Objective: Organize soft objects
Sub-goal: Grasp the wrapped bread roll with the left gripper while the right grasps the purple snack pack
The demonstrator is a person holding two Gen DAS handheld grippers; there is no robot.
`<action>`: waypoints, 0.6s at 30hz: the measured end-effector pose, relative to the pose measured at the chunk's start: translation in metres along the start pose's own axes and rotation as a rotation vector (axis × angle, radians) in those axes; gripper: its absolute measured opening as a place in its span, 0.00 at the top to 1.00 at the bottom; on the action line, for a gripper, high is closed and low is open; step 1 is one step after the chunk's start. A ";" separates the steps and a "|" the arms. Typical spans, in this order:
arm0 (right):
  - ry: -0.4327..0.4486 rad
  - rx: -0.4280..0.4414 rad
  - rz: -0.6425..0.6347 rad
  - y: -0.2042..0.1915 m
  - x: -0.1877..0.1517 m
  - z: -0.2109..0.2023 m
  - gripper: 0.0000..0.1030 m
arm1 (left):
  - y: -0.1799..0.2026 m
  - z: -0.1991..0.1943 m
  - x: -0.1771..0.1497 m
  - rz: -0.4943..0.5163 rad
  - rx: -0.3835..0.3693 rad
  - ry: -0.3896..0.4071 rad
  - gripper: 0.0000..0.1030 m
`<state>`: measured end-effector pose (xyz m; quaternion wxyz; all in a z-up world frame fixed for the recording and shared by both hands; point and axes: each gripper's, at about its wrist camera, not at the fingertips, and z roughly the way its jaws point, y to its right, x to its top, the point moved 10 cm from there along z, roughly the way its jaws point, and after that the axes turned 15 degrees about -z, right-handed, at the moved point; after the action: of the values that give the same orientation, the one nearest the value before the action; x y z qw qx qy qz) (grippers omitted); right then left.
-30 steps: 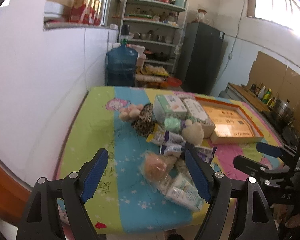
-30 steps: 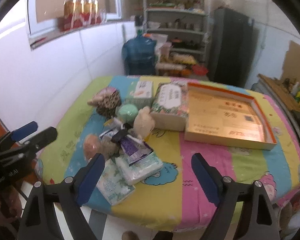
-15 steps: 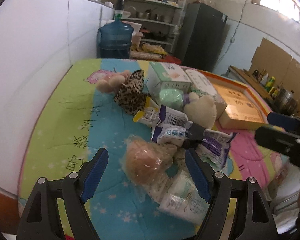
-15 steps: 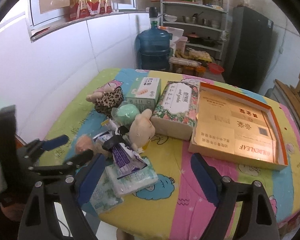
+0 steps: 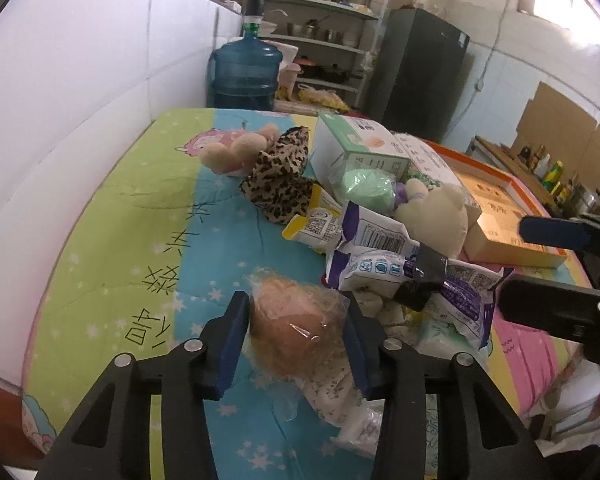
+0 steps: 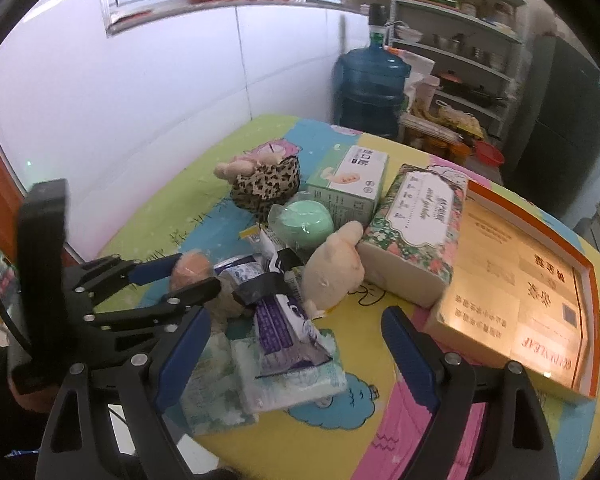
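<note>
Gripping bagged peach plush [image 5: 296, 320] between left tool [image 5: 296, 344] pads | right tool [image 6: 296, 354] spread, unladen

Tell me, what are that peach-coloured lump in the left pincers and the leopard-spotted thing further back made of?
The peach lump, between the left gripper's pads, looks like fuzzy plush sealed in thin clear plastic: the wrap glints and crinkles. The leopard-spotted item seems to be soft printed fabric, matte and folded loosely; whether it is a pouch or a toy's clothing, I cannot tell.

Both wrist views look forward, close over the same cluttered table [image 5: 112, 240], from opposite sides.
</note>
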<state>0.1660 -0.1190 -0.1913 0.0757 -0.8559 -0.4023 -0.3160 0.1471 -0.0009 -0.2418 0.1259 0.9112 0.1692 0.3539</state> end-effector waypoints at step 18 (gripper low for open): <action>-0.095 0.074 -0.154 -0.015 -0.005 0.046 0.61 | -0.020 -0.014 0.003 -0.094 -0.047 0.045 0.59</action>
<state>0.1745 -0.0942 -0.2324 0.0635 -0.8330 -0.4814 -0.2651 0.1348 0.0196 -0.2369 0.1598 0.8908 0.2063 0.3720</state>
